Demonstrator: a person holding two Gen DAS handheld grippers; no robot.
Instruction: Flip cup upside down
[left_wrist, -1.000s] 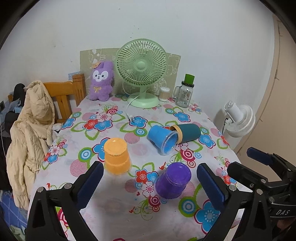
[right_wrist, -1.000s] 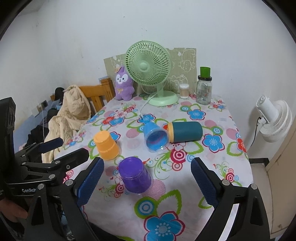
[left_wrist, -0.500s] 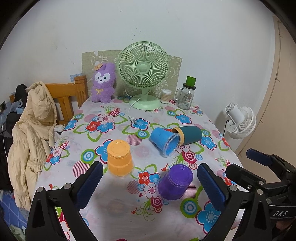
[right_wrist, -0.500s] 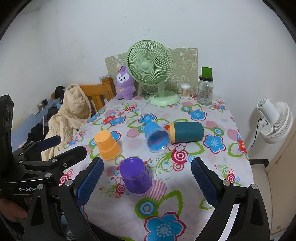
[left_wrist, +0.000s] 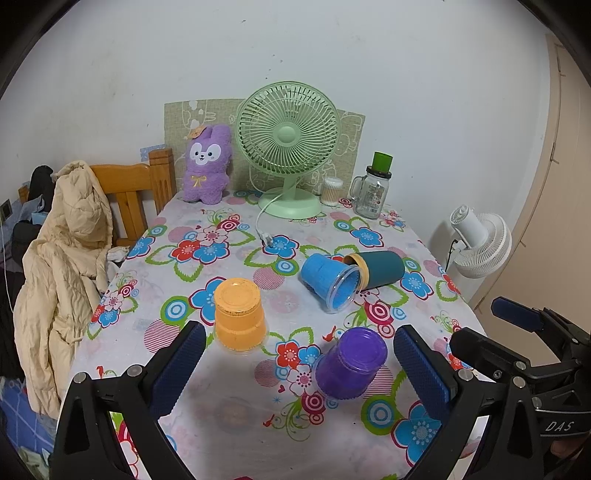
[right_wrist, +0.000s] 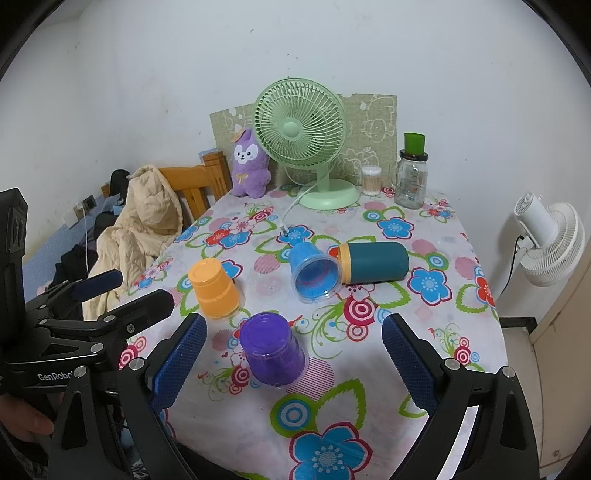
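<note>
An orange cup (left_wrist: 239, 319) (right_wrist: 214, 291) and a purple cup (left_wrist: 351, 363) (right_wrist: 272, 350) stand upside down on the flowered table. A blue cup (left_wrist: 328, 282) (right_wrist: 314, 271) lies on its side, mouth toward me. A dark teal cup (left_wrist: 378, 269) (right_wrist: 375, 263) with a yellow rim lies on its side beside it, touching it. My left gripper (left_wrist: 299, 373) is open and empty above the near table edge. My right gripper (right_wrist: 293, 363) is open and empty, with the purple cup between its fingers in the view but farther out.
A green desk fan (left_wrist: 290, 147), a purple plush toy (left_wrist: 207, 164), a glass jar with a green lid (left_wrist: 373, 192) and a small swab tub (left_wrist: 331, 191) stand along the back. A wooden chair with a beige jacket (left_wrist: 62, 266) is at left. A white floor fan (left_wrist: 480, 243) is at right.
Both grippers have drawn back and risen slightly from the table; the cups look a little farther away. No cup has moved.
</note>
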